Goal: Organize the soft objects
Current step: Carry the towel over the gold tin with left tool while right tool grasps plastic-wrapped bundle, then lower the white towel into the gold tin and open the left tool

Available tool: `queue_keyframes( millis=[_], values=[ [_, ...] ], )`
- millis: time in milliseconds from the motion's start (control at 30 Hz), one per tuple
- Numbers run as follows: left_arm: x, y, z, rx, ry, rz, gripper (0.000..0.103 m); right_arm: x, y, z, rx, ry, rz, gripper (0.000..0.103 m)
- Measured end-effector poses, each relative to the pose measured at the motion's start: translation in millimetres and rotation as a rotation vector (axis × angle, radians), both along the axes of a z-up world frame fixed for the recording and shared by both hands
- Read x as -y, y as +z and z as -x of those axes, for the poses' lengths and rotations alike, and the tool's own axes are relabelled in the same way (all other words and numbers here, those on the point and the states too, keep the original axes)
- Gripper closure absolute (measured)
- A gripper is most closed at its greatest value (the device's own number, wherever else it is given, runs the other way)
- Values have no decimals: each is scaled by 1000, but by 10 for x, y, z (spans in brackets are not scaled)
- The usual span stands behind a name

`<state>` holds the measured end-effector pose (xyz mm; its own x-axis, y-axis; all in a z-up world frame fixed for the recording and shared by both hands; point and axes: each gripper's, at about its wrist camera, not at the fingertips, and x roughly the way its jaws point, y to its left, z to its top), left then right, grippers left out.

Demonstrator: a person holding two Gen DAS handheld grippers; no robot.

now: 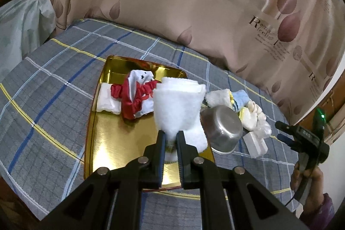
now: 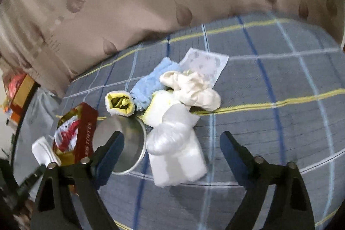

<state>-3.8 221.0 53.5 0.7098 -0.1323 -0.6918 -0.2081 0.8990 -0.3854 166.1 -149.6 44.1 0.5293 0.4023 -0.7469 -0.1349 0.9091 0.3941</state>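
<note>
My left gripper (image 1: 171,136) is shut on a rolled white towel (image 1: 179,105), held above the gold tray (image 1: 120,137). In the tray lie a red-and-white cloth (image 1: 138,94) and a folded white cloth (image 1: 107,100). My right gripper (image 2: 172,136) is open above a plastic-wrapped white bundle (image 2: 172,143), with nothing touching its fingers. Behind the bundle is a pile: cream socks (image 2: 194,87), a fluffy blue cloth (image 2: 151,81), a yellow-lined white roll (image 2: 119,104) and a yellow-edged white pad (image 2: 157,109). The right gripper (image 1: 282,133) also shows at the right edge of the left wrist view.
A steel bowl (image 1: 222,128) lies tipped between the tray and the pile. A patterned sheet (image 2: 204,61) lies behind the socks. Everything rests on a checked grey bed cover (image 2: 269,122), with beige pillows (image 1: 194,3) along the back. A plastic bag (image 1: 23,21) sits far left.
</note>
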Motion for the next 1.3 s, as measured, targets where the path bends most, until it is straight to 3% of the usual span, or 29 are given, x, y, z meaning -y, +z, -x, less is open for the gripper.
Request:
queue_keyframes(
  millis=[33, 300, 333, 367, 467, 767, 933, 1300],
  values=[
    [-21, -9, -9, -2, -2, 6, 93, -25, -23, -21, -10, -5, 3, 25],
    [-66, -36, -52, -7, -19, -5, 93, -156, -154, -163, -51, -6, 51, 26],
    [-69, -40, -59, -9, -18, -6, 93, -185, -172, -176, -60, 0, 63, 34],
    [-73, -40, -61, -10, -17, -8, 93, -208, -187, -189, -66, 6, 71, 59],
    [-88, -40, -91, -15, -20, -16, 93, -248, -177, -155, -36, 26, 78, 68],
    [-107, 21, -293, -21, -45, -99, 92, -64, 182, 388, 129, 60, 14, 70],
    [-117, 47, -537, -20, -52, -129, 92, 48, 250, 663, 145, 72, -26, 70],
    [-65, -203, -1147, -96, -46, -82, 92, 66, 349, 857, 165, 111, -25, 69]
  ],
)
